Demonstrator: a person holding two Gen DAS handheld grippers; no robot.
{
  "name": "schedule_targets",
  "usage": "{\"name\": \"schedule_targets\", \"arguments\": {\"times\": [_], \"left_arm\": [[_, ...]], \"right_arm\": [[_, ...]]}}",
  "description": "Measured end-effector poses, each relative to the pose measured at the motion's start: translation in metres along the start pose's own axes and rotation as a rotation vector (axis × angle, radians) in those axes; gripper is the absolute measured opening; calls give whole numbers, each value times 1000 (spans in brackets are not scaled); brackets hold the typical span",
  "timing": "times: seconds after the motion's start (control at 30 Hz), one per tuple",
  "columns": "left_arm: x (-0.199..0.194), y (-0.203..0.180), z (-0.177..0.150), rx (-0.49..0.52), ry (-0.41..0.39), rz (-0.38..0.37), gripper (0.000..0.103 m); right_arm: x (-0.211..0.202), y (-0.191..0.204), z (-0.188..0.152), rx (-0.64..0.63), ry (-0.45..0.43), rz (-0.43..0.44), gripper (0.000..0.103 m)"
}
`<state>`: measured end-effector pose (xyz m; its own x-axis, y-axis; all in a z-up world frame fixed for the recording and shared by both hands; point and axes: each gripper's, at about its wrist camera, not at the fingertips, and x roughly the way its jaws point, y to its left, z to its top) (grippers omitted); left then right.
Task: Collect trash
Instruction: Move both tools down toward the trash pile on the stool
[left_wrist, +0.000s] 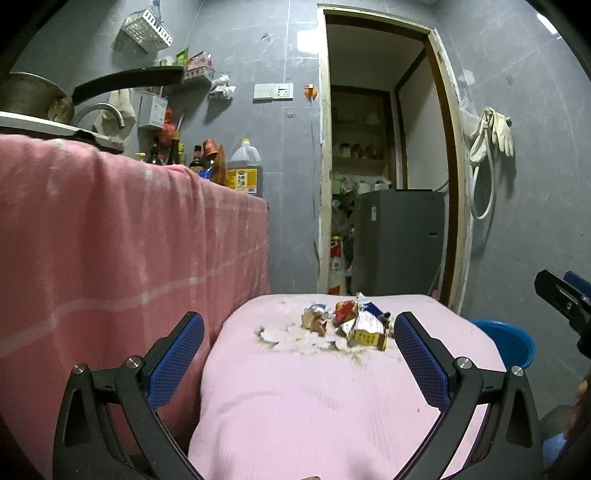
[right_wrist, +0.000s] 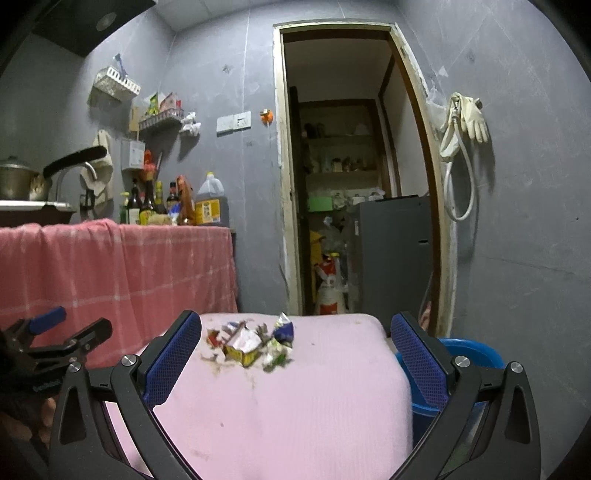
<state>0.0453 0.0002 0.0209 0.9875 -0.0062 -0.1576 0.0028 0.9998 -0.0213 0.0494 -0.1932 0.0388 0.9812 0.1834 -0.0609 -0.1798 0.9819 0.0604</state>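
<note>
A small heap of trash (left_wrist: 349, 323) lies on a pink cloth-covered surface (left_wrist: 314, 398): crumpled wrappers, a yellow and white carton and torn paper scraps. In the right wrist view the same trash heap (right_wrist: 253, 343) sits toward the far end of the pink surface (right_wrist: 288, 406). My left gripper (left_wrist: 299, 332) is open, its blue pads wide apart, short of the heap with nothing between them. My right gripper (right_wrist: 295, 332) is open too, empty, and also short of the trash. Each gripper shows at the edge of the other's view.
A blue basin (left_wrist: 511, 343) sits on the floor to the right of the pink surface, seen again as the blue basin (right_wrist: 469, 354). A counter draped in pink checked cloth (left_wrist: 110, 236) with bottles stands at left. A doorway (left_wrist: 384, 166) opens ahead.
</note>
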Motion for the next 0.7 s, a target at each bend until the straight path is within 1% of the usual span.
{"name": "schedule_targets", "arguments": {"times": [0.13, 0.27, 0.4, 0.57, 0.7], "left_arm": [[18, -1, 9, 22, -6, -16, 101], [38, -3, 15, 31, 10, -42, 101], [64, 0, 19, 0, 51, -71, 101], [94, -1, 20, -6, 93, -80, 101], [122, 0, 18, -35, 158, -112, 101]], "right_arm": [[14, -2, 4, 0, -3, 12, 103], [33, -3, 12, -17, -3, 16, 103], [54, -6, 15, -43, 1, -1, 103], [88, -14, 13, -56, 38, 26, 103], [111, -23, 6, -32, 77, 44, 103]]}}
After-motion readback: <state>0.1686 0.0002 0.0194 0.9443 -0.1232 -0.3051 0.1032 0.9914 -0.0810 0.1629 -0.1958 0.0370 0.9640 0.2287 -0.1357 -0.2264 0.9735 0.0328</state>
